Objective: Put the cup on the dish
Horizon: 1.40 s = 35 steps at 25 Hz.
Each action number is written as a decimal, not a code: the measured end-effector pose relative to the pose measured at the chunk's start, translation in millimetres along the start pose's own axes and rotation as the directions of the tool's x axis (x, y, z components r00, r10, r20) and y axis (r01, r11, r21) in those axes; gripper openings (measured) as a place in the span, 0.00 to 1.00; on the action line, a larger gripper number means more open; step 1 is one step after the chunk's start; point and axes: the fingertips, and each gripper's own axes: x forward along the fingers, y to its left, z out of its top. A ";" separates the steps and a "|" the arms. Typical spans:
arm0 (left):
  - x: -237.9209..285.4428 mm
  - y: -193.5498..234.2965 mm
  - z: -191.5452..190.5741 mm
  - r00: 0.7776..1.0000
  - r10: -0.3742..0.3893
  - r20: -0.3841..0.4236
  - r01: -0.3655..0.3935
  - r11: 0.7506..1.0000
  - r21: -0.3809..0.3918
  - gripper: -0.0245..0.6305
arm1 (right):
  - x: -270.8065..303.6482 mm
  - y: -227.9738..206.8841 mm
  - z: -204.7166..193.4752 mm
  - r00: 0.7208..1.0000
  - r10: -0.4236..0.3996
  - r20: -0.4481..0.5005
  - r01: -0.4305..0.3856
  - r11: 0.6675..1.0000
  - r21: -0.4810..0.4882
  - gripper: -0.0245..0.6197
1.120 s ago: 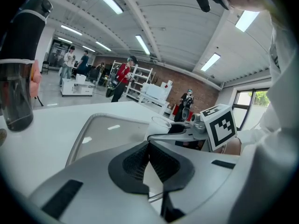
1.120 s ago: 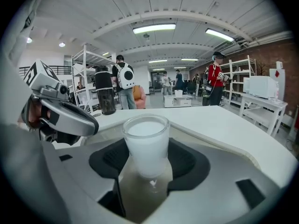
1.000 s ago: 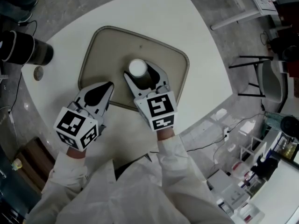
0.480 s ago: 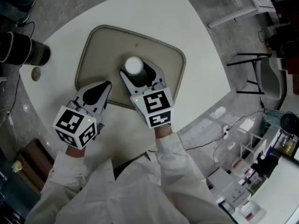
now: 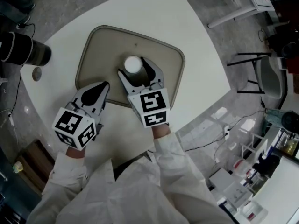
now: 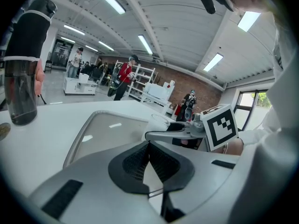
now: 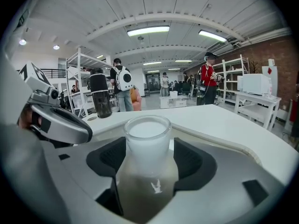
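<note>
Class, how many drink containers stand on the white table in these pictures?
2. A white cup stands on the beige tray in the middle of the table; a dark bottle stands at its left edge. None seems hidden.

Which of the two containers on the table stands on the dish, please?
The pale cup, upright near the middle of the tan dish; the dark bottle stands off it on the bare table.

White table (image 5: 201, 45), dark bottle (image 5: 21, 49) at its edge, small round disc (image 5: 36, 73) beside it
</note>
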 end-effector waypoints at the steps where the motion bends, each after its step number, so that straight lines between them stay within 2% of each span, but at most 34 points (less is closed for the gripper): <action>1: -0.2 0.3 -0.2 1.000 0.000 -0.001 0.000 1.000 -0.001 0.05 | 0.8 0.7 -0.1 1.000 0.001 -0.002 -0.001 1.000 -0.003 0.52; 6: 1.3 -2.6 0.5 1.000 -0.010 0.000 0.010 1.000 0.007 0.05 | 1.5 -0.9 -2.4 1.000 0.007 -0.014 -0.007 1.000 0.007 0.52; 14: -9.7 -12.7 7.2 1.000 -0.015 0.017 0.014 0.999 0.031 0.05 | -23.0 -0.7 -7.2 0.998 -0.029 -0.049 0.029 0.999 0.013 0.52; 20: -22.3 -36.1 16.8 0.999 -0.027 0.040 0.025 0.998 0.064 0.05 | -62.0 1.0 9.1 0.999 -0.053 0.012 0.053 0.998 0.028 0.52; 27: -41.2 -78.8 8.4 0.997 -0.073 0.004 0.072 0.985 0.154 0.05 | -112.1 23.4 24.2 0.998 -0.027 0.061 0.027 1.000 0.003 0.52; 35: -74.2 -113.2 -1.0 0.997 -0.080 0.019 0.075 0.978 0.194 0.05 | -162.7 52.0 29.1 0.996 -0.010 0.088 0.014 0.999 -0.052 0.52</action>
